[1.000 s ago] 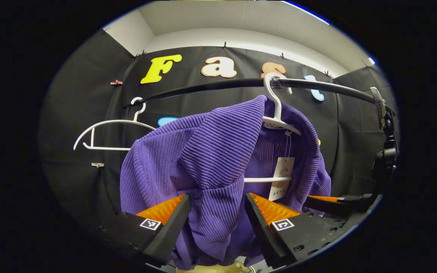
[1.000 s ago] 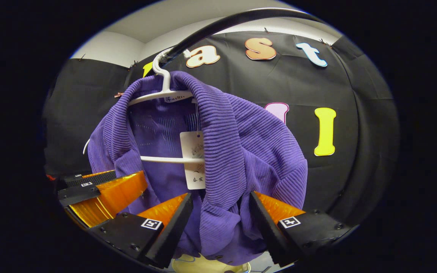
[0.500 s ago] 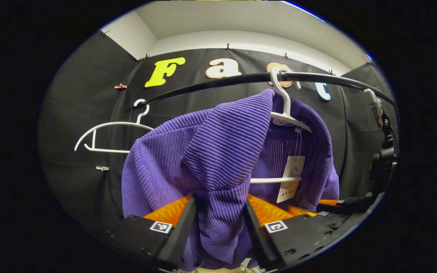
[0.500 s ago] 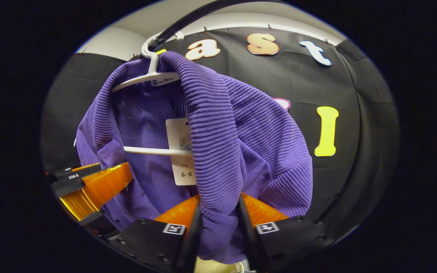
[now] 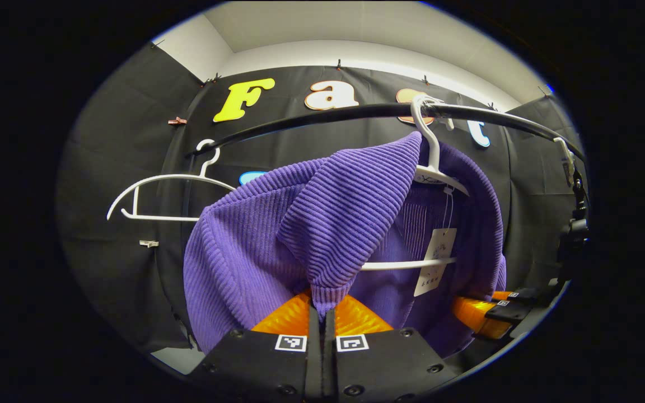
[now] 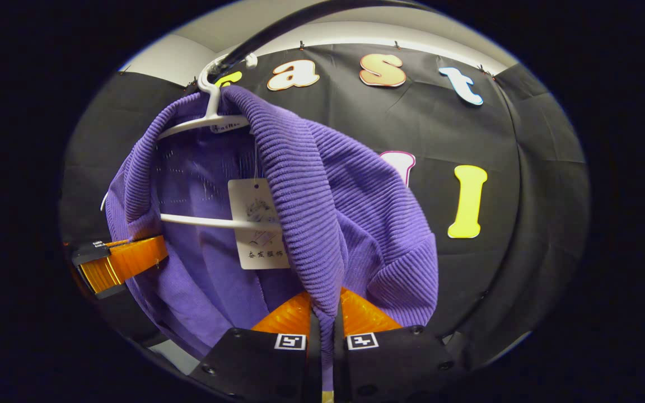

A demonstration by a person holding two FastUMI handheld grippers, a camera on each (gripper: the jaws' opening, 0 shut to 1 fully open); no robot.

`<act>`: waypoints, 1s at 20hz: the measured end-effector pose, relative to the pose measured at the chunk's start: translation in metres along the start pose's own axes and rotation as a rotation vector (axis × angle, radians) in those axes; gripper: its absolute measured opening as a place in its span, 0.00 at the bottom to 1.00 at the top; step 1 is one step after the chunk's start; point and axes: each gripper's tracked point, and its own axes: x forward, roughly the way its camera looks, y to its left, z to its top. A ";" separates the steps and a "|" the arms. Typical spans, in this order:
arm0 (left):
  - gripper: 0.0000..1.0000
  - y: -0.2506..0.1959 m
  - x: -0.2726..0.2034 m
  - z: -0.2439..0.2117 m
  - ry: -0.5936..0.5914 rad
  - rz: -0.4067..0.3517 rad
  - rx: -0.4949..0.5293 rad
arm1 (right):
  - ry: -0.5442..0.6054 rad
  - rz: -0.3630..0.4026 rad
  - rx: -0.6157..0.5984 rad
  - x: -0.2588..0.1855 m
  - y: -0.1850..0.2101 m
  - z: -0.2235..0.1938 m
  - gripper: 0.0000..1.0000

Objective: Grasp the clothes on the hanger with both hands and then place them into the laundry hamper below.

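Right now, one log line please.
left gripper: shut on purple sweater | right gripper: shut on purple sweater | sweater on white hanger | hanger on rail

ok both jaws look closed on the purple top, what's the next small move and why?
Probably ease both grippers up and toward you together, to slip the purple top off the white hanger. The left gripper and right gripper each pinch a front edge, but the shoulders drape over the hanger, which hooks on the black rail. Pulling straight down would likely drag the hanger along.

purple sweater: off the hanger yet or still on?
Still on. The purple sweater drapes over the white hanger, hooked on the black rail. Both claws, left and right, are shut on its front edges.
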 end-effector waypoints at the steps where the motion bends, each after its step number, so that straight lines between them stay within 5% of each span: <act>1: 0.05 0.004 -0.004 0.001 0.004 0.008 -0.001 | -0.006 -0.011 0.009 -0.003 -0.004 0.004 0.12; 11: 0.03 0.036 -0.053 0.038 -0.059 0.095 0.040 | -0.171 -0.149 -0.019 -0.043 -0.045 0.060 0.12; 20: 0.05 0.078 -0.061 0.091 -0.208 0.215 0.203 | -0.392 -0.234 -0.104 -0.050 -0.072 0.131 0.07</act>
